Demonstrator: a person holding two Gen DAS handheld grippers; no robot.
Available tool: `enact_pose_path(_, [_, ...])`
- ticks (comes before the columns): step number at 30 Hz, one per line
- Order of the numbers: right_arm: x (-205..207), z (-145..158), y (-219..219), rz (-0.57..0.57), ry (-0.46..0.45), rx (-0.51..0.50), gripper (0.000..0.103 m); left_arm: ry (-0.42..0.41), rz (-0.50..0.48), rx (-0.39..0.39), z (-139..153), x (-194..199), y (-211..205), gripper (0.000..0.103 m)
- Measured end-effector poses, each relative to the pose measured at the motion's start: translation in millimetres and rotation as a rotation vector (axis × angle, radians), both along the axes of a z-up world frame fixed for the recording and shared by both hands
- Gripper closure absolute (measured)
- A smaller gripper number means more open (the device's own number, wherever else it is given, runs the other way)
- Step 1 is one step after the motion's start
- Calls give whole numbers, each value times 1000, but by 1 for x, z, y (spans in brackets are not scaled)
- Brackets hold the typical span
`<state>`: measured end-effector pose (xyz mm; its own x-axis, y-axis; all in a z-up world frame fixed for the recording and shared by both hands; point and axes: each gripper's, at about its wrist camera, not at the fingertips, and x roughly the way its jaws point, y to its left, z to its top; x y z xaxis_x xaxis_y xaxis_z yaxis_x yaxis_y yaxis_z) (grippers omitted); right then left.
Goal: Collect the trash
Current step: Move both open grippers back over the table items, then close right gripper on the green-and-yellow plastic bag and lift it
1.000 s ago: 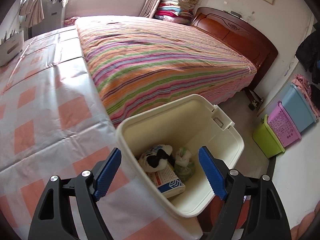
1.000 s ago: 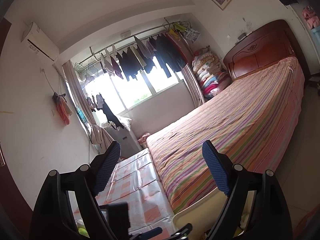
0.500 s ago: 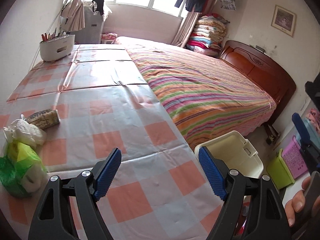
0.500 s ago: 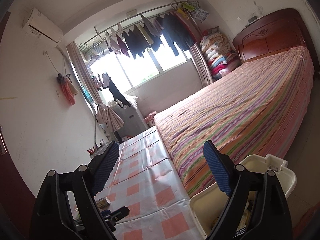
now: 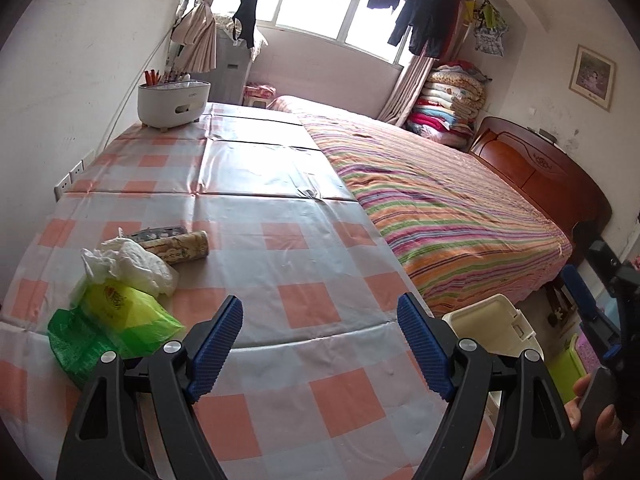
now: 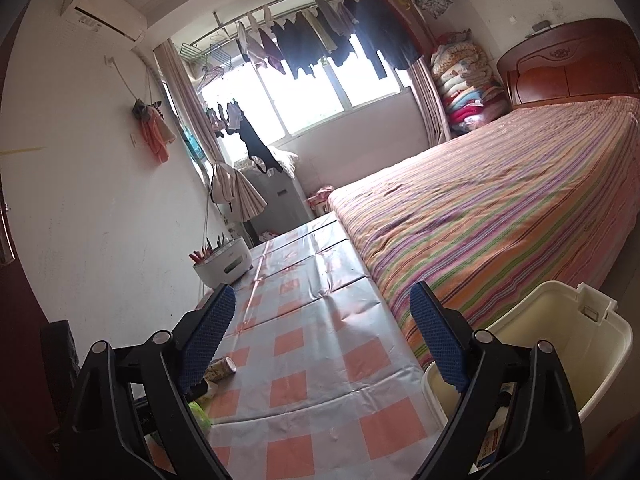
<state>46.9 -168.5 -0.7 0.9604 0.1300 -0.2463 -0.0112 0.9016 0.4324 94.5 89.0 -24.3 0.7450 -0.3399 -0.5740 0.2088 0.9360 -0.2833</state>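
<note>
Trash (image 5: pixel 132 276) lies at the table's (image 5: pixel 280 264) left edge; bin (image 6: pixel 560 344) stands beside the bed. Left hand-held gripper (image 5: pixel 320 344) open, empty; right hand-held gripper (image 6: pixel 320 336) empty, jaws just widening.

Tablecloth (image 5: pixel 256 184): glossy checked plastic sheet under the left gripper (image 5: pixel 320 344), creased and catching window glare.
Gripper pads (image 5: pixel 218 340): showing blue ribbed rubber, matt, on smooth black plastic arms.
Bag (image 5: pixel 108 320): thin green plastic, shiny and crumpled, lying left of the left gripper.
Bin (image 6: pixel 560 344): cream plastic, smooth, sitting right of the right gripper (image 6: pixel 322 340).
Bedspread (image 5: pixel 440 200): striped woven cloth, matt, stretching ahead.
Headboard (image 6: pixel 568 64): gleaming polished reddish wood.
</note>
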Motion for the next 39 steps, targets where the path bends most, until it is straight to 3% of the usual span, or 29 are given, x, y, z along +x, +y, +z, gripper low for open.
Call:
enact_pose_path(8, [15,-13,21,54,62,-11,15,8,88,-44,0,2,43,26])
enact_pose_path(17, [32,-25,55,148,131,-15,15,-17,164,-32,3,-5,81,26])
enact_pose_path(28, [51,-52,137,415,250,-51,15,9,343,-98,-2,-13,153,26])
enact_pose_path(32, [53,-57,164,491,276,-69,15,25,387,-119,-6,-14,173,26])
enact_pose_path(39, [82,-78,195,595,375,-16,15,50,415,-121,-14,-18,191,26])
